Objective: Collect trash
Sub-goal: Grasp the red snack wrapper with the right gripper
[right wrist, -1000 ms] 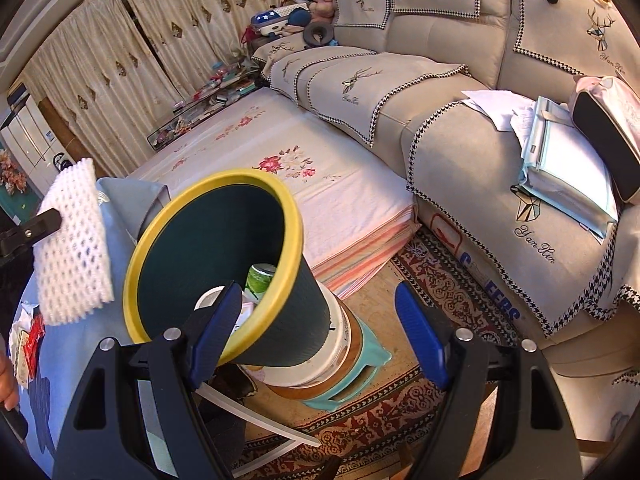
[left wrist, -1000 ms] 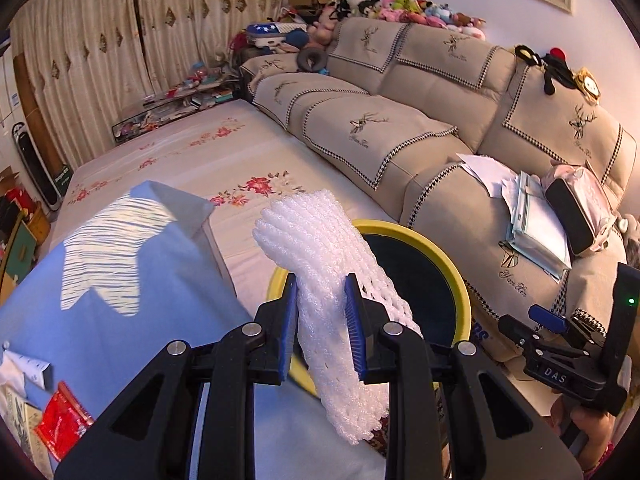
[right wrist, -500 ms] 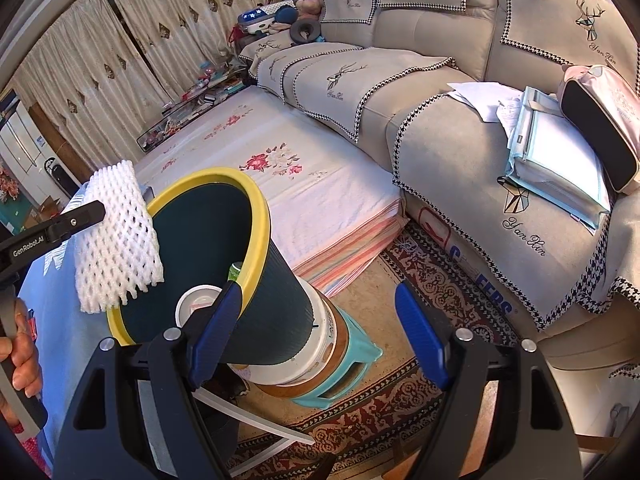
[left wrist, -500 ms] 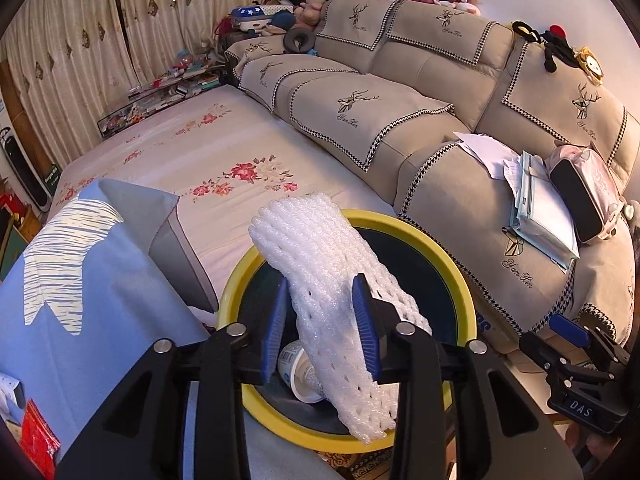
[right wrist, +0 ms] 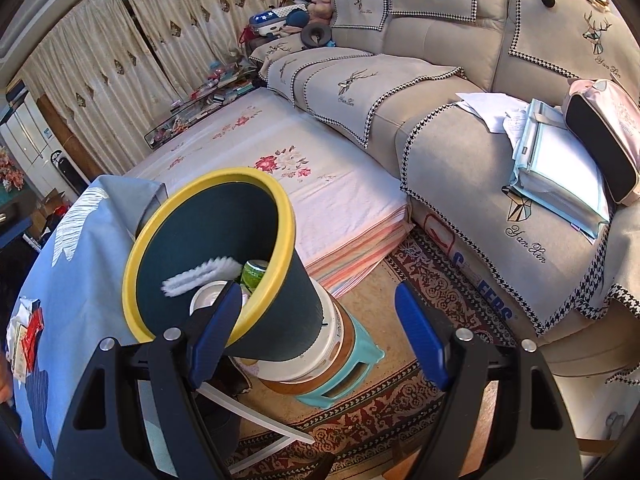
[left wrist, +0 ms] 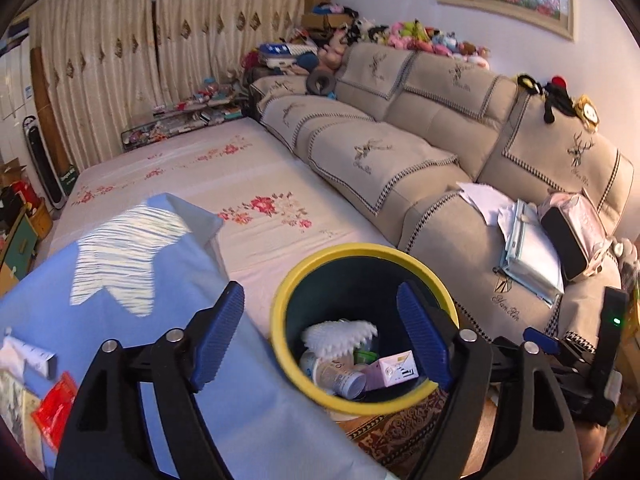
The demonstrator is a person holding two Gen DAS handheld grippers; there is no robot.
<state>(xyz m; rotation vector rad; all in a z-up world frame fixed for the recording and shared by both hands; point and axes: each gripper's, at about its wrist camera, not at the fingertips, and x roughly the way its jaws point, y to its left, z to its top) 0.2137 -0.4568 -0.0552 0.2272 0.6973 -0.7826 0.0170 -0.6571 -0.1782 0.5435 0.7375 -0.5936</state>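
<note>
Now the white foam net (left wrist: 340, 334) has dropped from my left gripper (left wrist: 320, 336), jaws opening on nothing, into the one bin (left wrist: 280, 316). My right gripper (right wrist: 316, 340) is wide, empty.

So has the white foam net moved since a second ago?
Yes. The foam net has dropped from between the left claw's opening jaws, above the yellow rim, down inside the bin.

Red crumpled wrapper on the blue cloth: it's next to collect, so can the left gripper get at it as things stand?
Probably yes. The left gripper is opening and empty, and the red crumpled wrapper lies uncovered on the blue cloth beside it.
</note>
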